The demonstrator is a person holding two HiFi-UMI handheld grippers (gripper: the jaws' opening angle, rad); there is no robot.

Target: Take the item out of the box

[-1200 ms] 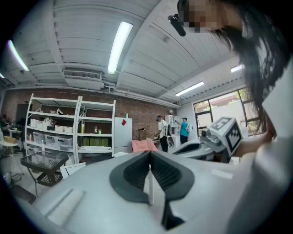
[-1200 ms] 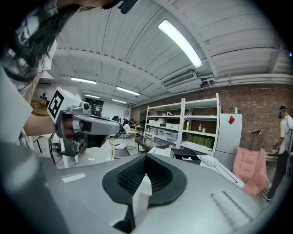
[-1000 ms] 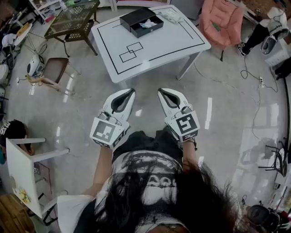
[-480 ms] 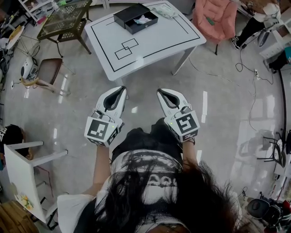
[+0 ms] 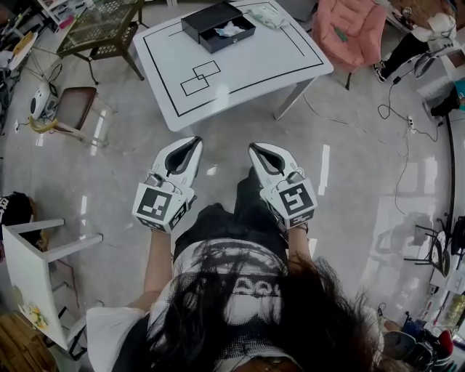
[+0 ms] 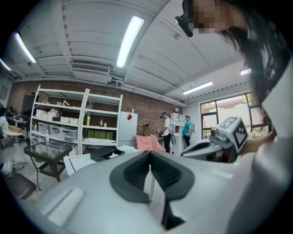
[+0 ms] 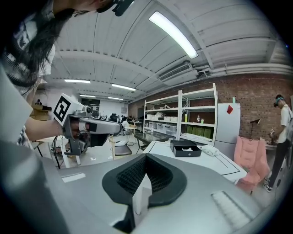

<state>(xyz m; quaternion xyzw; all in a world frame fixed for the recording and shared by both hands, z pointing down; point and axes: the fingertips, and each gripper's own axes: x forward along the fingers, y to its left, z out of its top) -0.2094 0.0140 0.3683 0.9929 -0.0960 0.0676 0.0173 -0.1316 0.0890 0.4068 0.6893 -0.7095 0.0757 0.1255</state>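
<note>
A black open box (image 5: 218,25) sits at the far end of the white table (image 5: 254,69), with a pale crumpled item (image 5: 231,30) inside it. Both grippers hang over the floor short of the table, side by side in front of the person's body. My left gripper (image 5: 193,141) is shut with nothing between its jaws, and so is my right gripper (image 5: 255,147). The box (image 6: 107,153) shows small and far off in the left gripper view. In the right gripper view the box (image 7: 185,148) stands on the table beyond the jaw tips (image 7: 145,156).
A white bag (image 5: 270,16) lies by the box. A pink armchair (image 5: 356,29) stands right of the table, a dark mesh side table (image 5: 102,29) and a brown chair (image 5: 73,109) to its left. Cables (image 5: 396,109) trail on the floor. Two people (image 6: 165,132) stand far back.
The head view has shifted slightly and the table sits a little nearer the top. Both grippers stay shut and side by side; the left has drifted slightly left.
</note>
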